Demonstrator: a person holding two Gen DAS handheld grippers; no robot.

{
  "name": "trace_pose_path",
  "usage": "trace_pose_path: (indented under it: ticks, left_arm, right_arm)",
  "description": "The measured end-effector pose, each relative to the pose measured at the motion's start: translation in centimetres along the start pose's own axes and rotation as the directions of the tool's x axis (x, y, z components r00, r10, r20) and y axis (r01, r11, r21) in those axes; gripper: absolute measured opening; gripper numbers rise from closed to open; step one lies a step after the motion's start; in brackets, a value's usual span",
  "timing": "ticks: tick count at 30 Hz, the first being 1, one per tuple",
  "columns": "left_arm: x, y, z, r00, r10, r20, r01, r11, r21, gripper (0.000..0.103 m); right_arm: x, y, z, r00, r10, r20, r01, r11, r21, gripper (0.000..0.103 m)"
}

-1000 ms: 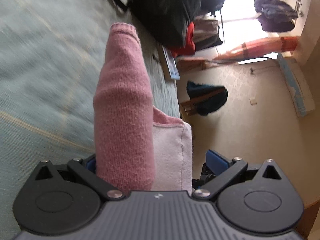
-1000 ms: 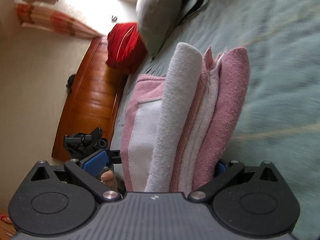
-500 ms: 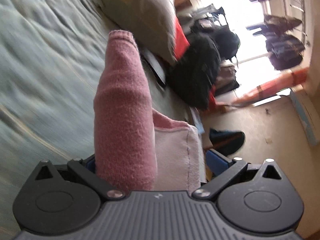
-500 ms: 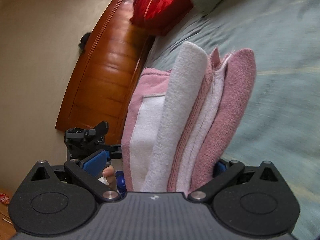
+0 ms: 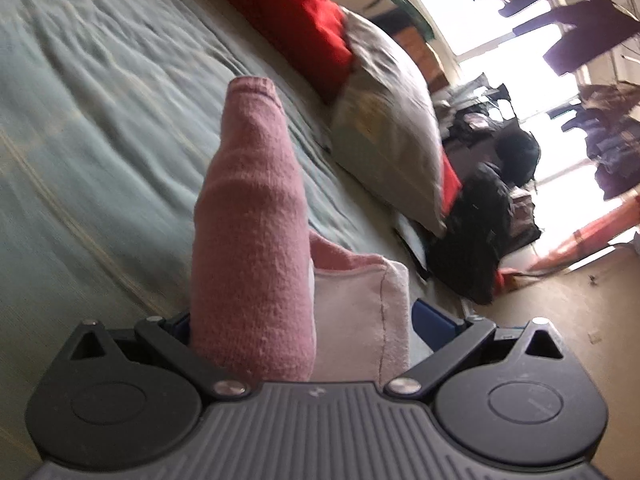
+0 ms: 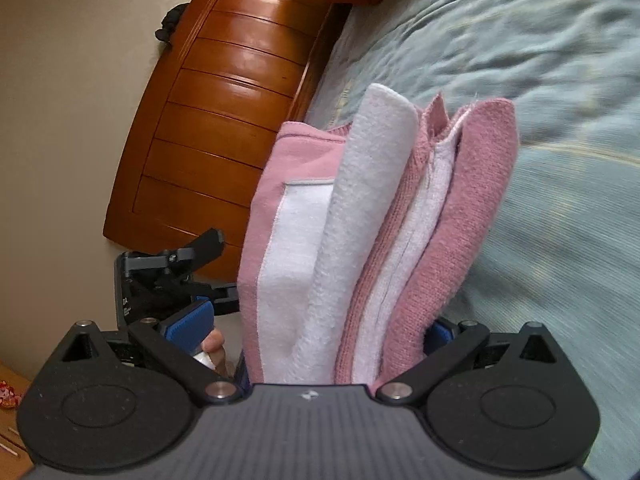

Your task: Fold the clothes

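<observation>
fingers [image 6: 188, 326] flanking folded pink garment [image 6: 372, 240], bedspread [image 6: 520, 60] behind

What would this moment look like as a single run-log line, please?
stage: carrying folded garment | left gripper: shut on garment | right gripper: shut on garment | below: bed
</observation>
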State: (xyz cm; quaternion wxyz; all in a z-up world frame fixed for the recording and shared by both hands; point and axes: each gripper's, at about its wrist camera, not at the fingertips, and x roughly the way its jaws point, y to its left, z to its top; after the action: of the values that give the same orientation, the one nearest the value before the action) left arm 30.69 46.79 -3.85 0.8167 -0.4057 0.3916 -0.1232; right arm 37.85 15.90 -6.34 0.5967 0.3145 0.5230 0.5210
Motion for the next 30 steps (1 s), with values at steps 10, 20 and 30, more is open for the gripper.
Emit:
trace_pose_path:
  ticks: [10, 20, 30]
  left_arm:
    - [-1.2, 5.0, 3.1, 0.989, 0.117, 0.086, -0.111, 0.991, -0.069, 0.101]
    - [-4.8, 1.0, 0.4, 0.92, 0.339, 0.194, -0.369, 0.919, 0.142, 0.102]
    - [0.1, 1.3, -1.3, 0.946, 0.32, 0.053, -0.324, 0.923, 0.206, 0.102]
  right_arm:
    - [4.5, -0.9, -0.1, 1.0, 0.0, -0.018, 0.0, 1.0, -0.013, 0.103]
    - [-1.2, 3.8, -2.1, 0.923, -0.296, 0.248, 0.377, 0.829, -0.414, 0.103]
    - [5.1, 5.1, -6.0, 0.922, -0.361, 0.138, 0.336, 0.57, -0.75, 0.103]
